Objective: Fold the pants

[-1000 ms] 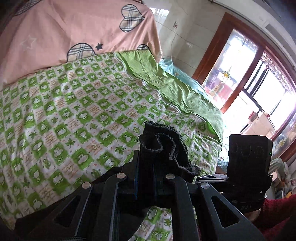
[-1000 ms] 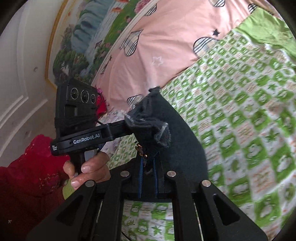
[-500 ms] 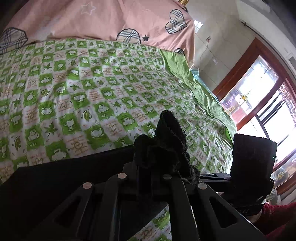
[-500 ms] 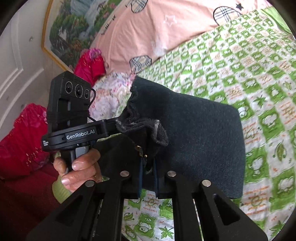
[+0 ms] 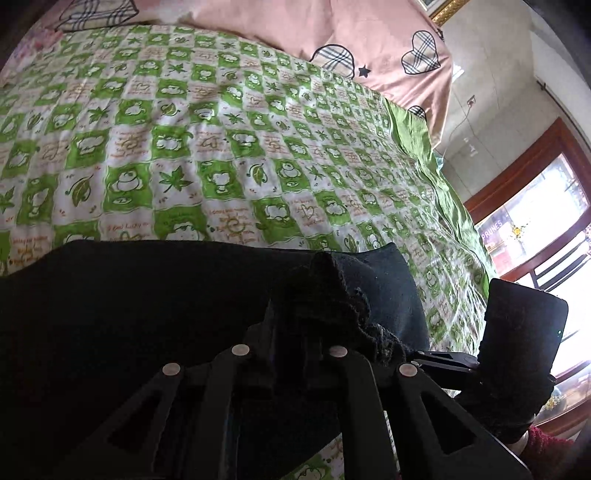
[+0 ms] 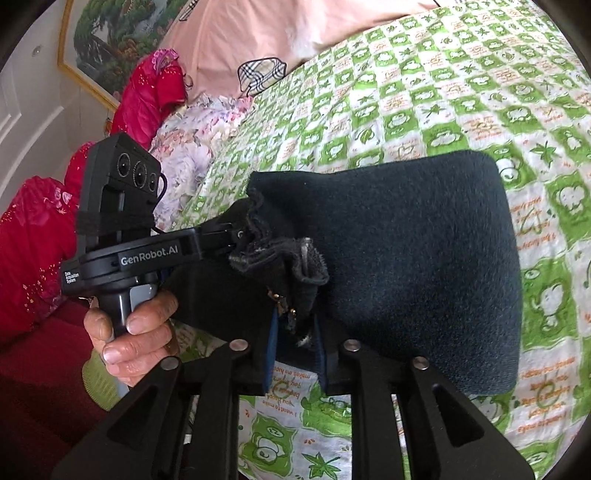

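Note:
The dark pants [image 6: 417,251] lie folded over on the green checked bedspread [image 6: 461,85], and also show in the left wrist view [image 5: 129,295]. My right gripper [image 6: 295,332] is shut on a bunched edge of the pants with a zipper pull showing. My left gripper [image 5: 306,332] is shut on another bunched edge of the pants, close beside the right one. The left gripper's body [image 6: 122,236] with a hand on it shows in the right wrist view. The right gripper's body [image 5: 517,332] shows in the left wrist view.
A pink quilt with checked hearts [image 5: 332,33] lies at the head of the bed. Red and floral bedding [image 6: 155,85] is piled at the left. A wood-framed window [image 5: 535,221] stands to the right of the bed.
Both grippers have come down toward the bed with the pants. The fabric now lies spread on the bedspread instead of hanging from the jaws.

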Action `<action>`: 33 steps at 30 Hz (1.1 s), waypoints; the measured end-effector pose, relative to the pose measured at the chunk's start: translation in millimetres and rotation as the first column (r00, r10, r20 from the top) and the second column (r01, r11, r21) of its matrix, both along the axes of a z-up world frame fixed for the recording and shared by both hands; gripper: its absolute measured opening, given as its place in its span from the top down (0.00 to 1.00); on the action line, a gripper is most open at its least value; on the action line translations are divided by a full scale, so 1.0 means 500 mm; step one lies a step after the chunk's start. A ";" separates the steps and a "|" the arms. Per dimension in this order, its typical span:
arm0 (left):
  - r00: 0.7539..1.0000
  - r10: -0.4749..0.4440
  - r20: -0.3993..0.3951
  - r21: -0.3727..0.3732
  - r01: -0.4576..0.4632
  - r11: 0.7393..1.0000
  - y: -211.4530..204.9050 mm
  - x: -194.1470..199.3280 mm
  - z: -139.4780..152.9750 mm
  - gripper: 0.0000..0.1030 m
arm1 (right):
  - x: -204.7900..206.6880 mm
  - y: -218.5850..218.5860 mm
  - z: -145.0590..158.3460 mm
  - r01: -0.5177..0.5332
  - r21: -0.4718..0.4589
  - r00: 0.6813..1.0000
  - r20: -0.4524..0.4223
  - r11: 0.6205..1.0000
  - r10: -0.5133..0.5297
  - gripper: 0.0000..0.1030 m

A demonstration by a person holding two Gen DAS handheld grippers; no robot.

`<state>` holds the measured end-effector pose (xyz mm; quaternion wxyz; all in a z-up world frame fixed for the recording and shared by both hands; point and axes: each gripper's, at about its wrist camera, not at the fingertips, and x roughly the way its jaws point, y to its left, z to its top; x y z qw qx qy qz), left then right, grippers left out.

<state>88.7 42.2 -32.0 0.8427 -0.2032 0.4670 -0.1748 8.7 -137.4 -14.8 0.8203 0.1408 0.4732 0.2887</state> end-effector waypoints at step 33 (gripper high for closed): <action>0.874 0.482 0.064 0.074 -0.486 0.871 0.237 -0.297 0.056 0.60 | 0.027 0.171 0.066 -0.222 -0.013 0.973 0.067 0.975 0.222 0.60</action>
